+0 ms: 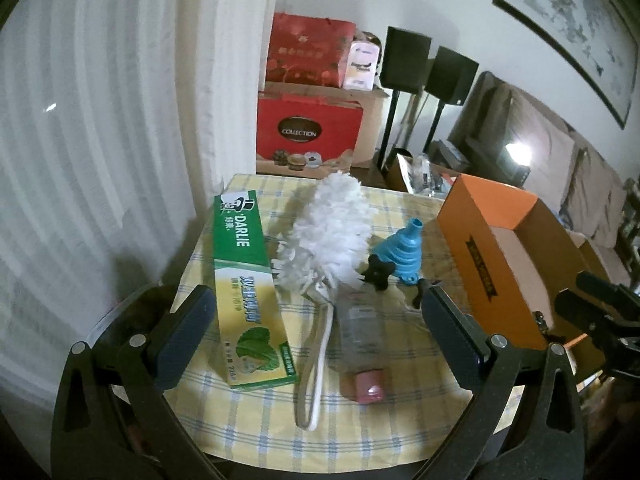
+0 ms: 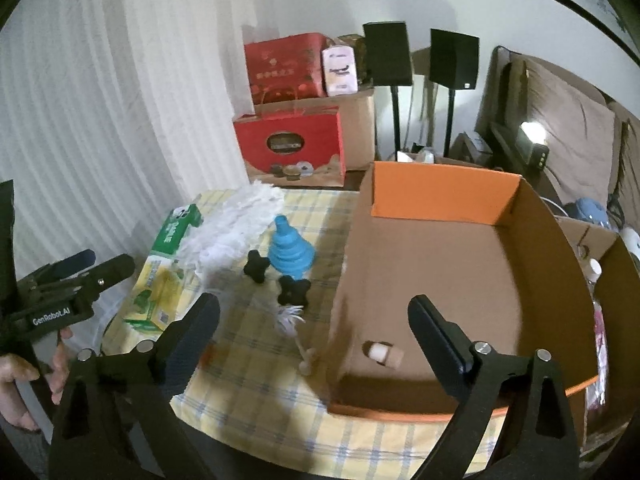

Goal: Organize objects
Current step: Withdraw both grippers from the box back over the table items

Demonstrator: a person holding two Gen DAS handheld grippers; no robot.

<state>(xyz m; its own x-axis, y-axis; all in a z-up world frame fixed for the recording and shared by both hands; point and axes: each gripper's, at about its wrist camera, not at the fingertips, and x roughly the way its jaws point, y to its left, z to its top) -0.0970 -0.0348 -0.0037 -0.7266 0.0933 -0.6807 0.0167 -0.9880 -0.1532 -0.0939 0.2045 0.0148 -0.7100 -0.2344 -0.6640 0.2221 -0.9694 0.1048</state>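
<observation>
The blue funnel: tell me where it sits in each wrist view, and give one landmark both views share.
Left wrist view: the blue funnel stands right of centre, between the white duster and the orange box.
Right wrist view: the funnel is left of centre, just left of the box.
Shared landmark: the green toothpaste box.

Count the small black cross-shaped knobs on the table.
2. One black knob lies left of the blue funnel; the other black knob lies just in front of it, nearer the orange box. More may be hidden behind the duster.
</observation>
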